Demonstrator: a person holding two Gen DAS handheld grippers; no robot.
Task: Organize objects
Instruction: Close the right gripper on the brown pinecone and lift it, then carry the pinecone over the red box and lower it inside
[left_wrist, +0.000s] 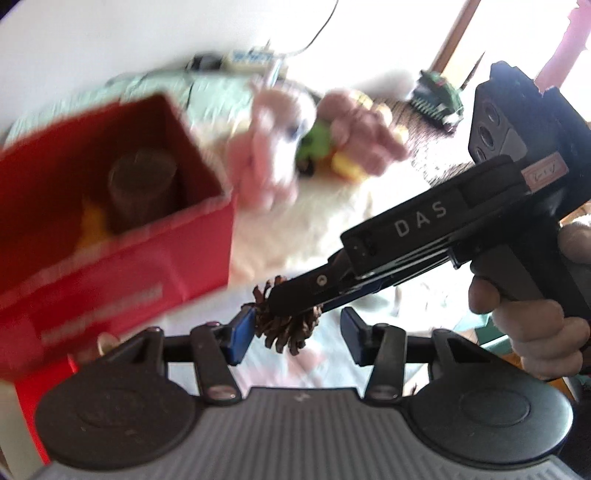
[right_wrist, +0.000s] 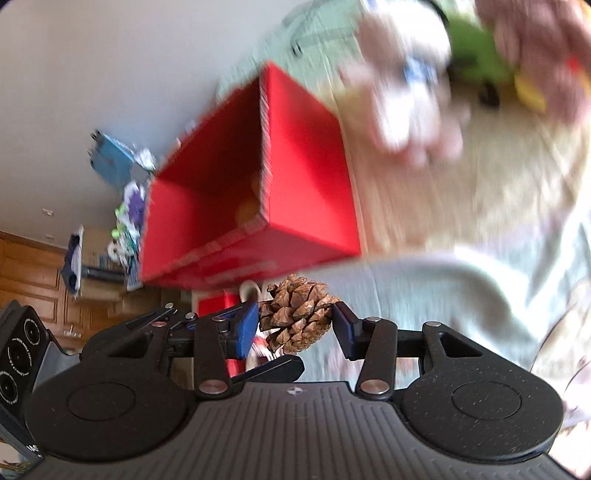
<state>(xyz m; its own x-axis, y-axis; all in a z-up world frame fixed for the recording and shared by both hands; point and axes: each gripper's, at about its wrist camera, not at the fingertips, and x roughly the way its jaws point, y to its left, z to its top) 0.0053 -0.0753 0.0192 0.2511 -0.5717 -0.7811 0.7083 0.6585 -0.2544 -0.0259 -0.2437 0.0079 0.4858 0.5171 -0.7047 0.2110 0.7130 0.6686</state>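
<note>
A brown pine cone (right_wrist: 297, 319) sits between the blue pads of my right gripper (right_wrist: 295, 325), which is shut on it. In the left wrist view the same pine cone (left_wrist: 286, 326) shows held by the right gripper's black fingers (left_wrist: 314, 290), in the gap of my left gripper (left_wrist: 295, 332), which is open; its left pad touches the cone. A red box (left_wrist: 122, 229) stands to the left, holding a brown cylinder (left_wrist: 142, 188) and something yellow. The box (right_wrist: 303, 177) also shows ahead in the right wrist view.
A pile of plush toys (left_wrist: 295, 147), pink, white, green and yellow, lies on the cream blanket (left_wrist: 332, 229) behind the box. A green toy tank (left_wrist: 437, 98) sits at the back right. Shelves with clutter (right_wrist: 122, 206) stand far left.
</note>
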